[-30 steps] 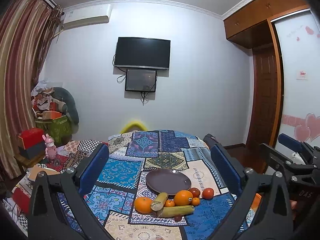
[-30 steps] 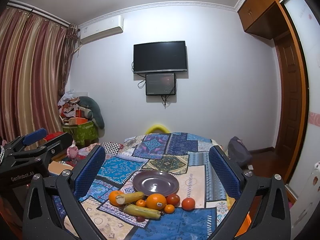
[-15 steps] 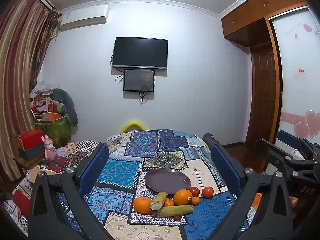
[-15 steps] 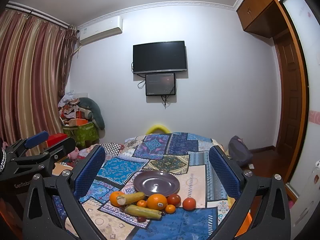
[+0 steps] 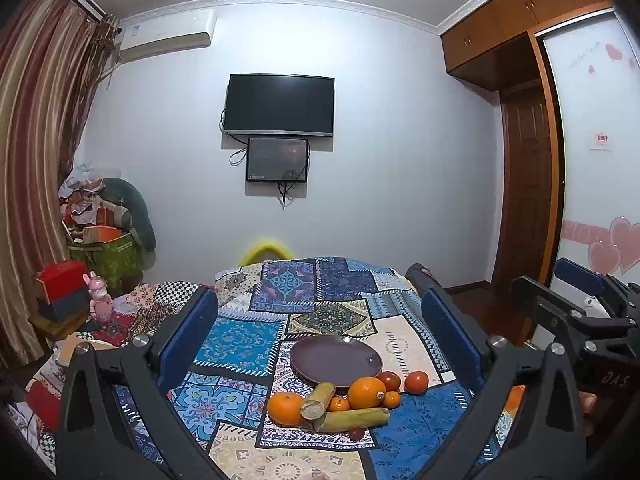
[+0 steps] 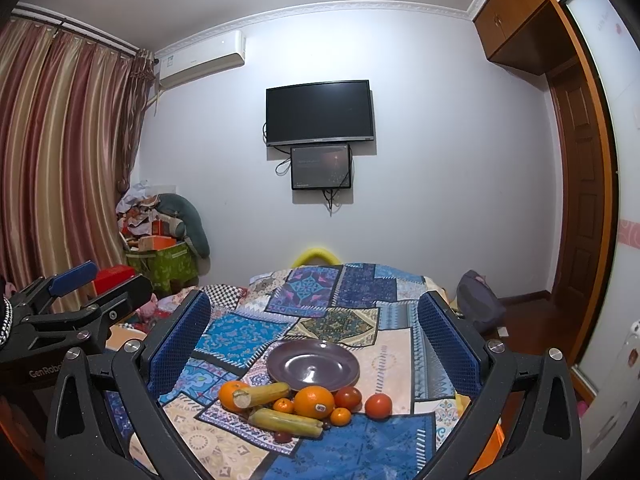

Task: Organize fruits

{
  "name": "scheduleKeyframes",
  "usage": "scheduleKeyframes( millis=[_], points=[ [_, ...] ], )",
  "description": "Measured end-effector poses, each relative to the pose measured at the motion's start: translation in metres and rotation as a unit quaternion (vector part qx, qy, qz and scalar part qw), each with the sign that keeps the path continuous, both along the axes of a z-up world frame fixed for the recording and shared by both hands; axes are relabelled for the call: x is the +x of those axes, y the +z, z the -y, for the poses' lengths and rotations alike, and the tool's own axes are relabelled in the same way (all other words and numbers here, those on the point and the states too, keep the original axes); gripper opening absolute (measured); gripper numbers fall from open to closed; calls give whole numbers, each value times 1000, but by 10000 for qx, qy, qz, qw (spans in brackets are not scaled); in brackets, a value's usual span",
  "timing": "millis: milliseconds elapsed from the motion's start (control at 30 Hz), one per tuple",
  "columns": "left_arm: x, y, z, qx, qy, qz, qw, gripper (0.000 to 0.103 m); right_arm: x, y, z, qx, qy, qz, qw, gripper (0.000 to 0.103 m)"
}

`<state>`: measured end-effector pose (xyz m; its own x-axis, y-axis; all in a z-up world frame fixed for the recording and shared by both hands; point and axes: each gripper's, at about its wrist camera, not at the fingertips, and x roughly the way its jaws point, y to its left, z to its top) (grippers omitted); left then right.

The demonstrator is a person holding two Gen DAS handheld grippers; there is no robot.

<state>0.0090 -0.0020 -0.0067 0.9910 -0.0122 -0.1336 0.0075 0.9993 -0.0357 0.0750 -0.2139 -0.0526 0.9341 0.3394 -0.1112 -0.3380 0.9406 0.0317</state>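
Both grippers, left gripper (image 5: 320, 344) and right gripper (image 6: 314, 340), are being held wide, empty; round fruits (image 6: 314, 402) risk being nudged off the patchwork cloth (image 6: 240, 338) instead of reaching the plate (image 6: 313, 366).

Left gripper (image 6: 72, 308) body, seen at the left edge of the right wrist view: white lettering "GenRobo", cut off by the near finger.
Right gripper (image 5: 580, 312) body, seen at the right edge of the left wrist view: pale letters "DAS".
Sign (image 5: 600, 141) on the white panel right of the TV (image 5: 279, 105): red marks, too small to read.
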Motion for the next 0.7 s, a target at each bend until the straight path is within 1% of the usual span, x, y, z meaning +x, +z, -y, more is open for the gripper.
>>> scheduleKeyframes(
  millis=[500,700],
  points=[
    [4,-1,-4,-16,-90,-62,9999,103,8,-4,-1,5,65,-153,9999,103],
    [13,-7,-2,79,-88,-166,9998,103,14,-8,-1,-17,106,-244,9996,103]
  ],
)
